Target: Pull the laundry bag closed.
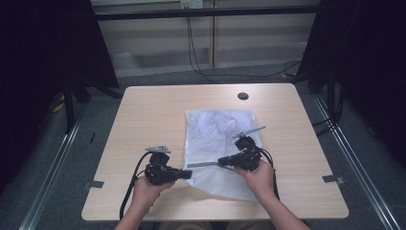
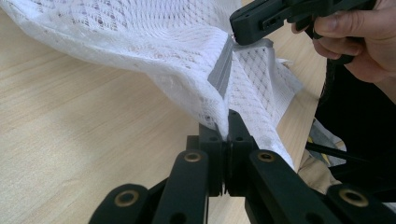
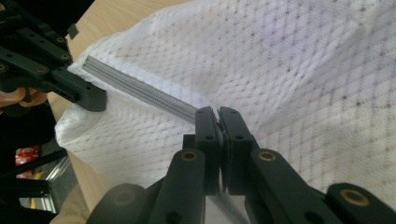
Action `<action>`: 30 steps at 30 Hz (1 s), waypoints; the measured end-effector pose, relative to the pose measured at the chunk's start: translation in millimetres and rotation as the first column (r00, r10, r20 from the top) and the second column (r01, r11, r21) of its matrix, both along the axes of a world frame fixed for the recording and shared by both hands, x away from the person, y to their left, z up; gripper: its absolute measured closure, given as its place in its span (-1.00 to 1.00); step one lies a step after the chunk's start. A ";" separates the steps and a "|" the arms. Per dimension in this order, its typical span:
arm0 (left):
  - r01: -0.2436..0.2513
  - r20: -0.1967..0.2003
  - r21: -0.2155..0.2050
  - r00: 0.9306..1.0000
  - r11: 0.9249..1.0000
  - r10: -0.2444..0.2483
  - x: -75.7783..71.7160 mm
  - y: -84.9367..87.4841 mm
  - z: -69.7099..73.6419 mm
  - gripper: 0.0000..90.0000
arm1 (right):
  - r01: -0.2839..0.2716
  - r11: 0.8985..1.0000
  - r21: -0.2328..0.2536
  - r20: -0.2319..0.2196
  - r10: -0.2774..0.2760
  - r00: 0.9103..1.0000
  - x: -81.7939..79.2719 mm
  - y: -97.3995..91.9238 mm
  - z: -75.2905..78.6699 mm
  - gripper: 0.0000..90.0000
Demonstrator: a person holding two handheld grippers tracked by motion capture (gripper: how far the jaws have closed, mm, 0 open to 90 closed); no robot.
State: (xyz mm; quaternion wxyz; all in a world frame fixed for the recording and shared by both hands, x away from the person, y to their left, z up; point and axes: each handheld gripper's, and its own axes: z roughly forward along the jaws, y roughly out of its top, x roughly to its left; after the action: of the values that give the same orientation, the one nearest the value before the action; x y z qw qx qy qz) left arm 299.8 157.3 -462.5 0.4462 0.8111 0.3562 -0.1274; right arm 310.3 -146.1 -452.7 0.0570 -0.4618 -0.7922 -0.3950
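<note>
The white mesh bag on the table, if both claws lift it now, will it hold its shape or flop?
Probably flop: the white mesh bag already drapes in soft folds where the left claw pinches it. It looks light, being open netting. The grey zipper strip is likely to stay a little straighter between the left claw and the right claw.

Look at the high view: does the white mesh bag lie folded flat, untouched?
No: both the left claw and right claw pinch the white mesh bag.

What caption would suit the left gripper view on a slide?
Left tool clamped on the grey zipper edge of a white mesh laundry bag, right tool gripping farther along.
</note>
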 end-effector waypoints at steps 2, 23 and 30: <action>0.000 0.000 0.002 1.000 1.000 0.000 0.2 0.1 -0.1 0.97 | 0.001 1.000 0.007 -0.004 -0.001 1.000 -0.4 -1.1 -0.3 0.94; -0.024 -0.005 -0.004 1.000 1.000 0.024 1.6 10.8 0.1 0.97 | 0.034 0.999 -0.022 -0.009 -0.034 0.999 -0.9 -22.5 -3.0 0.94; -0.032 -0.010 -0.004 0.999 0.999 0.032 1.2 9.3 -0.1 0.97 | 0.033 0.999 -0.019 -0.008 -0.033 0.999 -1.6 -24.0 -2.6 0.94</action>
State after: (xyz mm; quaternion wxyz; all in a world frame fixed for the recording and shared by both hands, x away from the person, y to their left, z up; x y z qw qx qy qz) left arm 301.0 166.6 -462.6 0.4482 0.8037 0.3710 -0.1248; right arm 308.6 -170.0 -455.2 0.0492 -0.4769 -0.7880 -0.3863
